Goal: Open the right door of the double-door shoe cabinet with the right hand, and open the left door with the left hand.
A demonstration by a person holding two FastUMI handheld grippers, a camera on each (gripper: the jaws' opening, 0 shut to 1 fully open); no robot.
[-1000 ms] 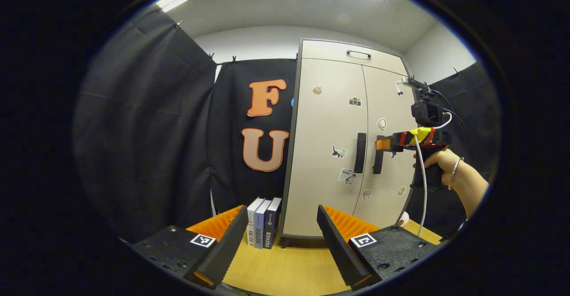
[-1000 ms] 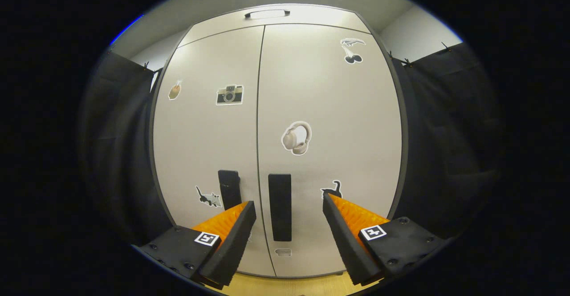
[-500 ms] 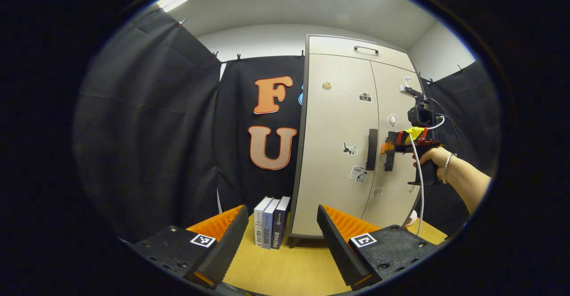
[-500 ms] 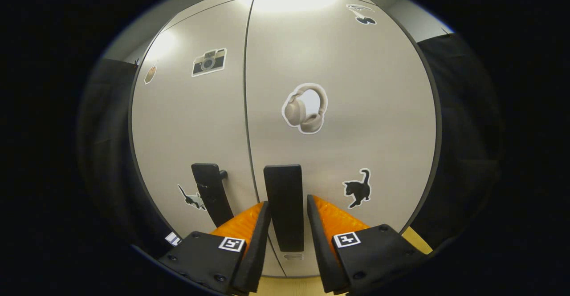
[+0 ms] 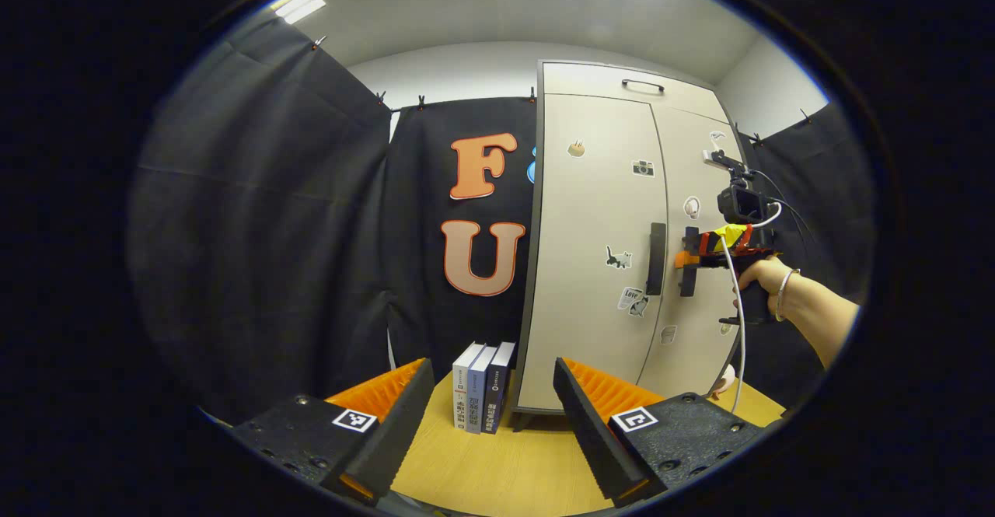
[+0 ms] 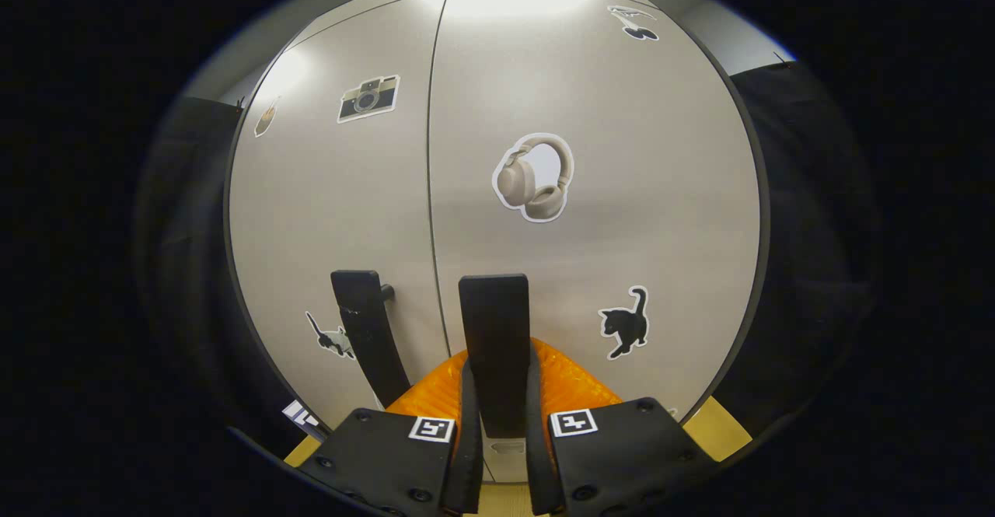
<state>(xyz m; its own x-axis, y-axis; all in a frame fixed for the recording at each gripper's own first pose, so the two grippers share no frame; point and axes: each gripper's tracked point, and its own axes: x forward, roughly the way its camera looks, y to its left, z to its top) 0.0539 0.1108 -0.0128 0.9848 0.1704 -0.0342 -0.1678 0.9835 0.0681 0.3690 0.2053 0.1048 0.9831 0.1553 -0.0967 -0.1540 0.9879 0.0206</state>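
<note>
The beige shoe cabinet stands with both doors closed, its fronts dotted with stickers. In the right gripper view my right gripper is shut on the right door's black vertical handle, one orange finger on each side. The left door's black handle stands free just to its left. In the left gripper view the right gripper and the hand holding it sit at the right door's handle, beside the left door's handle. My left gripper hangs open well back from the cabinet, nothing between its fingers.
Three books stand upright on the wooden tabletop against the cabinet's left side. Black cloth walls close in the left and right. A black handle sits on the cabinet's top panel.
My right gripper has closed onto the right door's handle, from wide open through half closed. The left gripper view has drifted slightly left; both doors remain closed.
</note>
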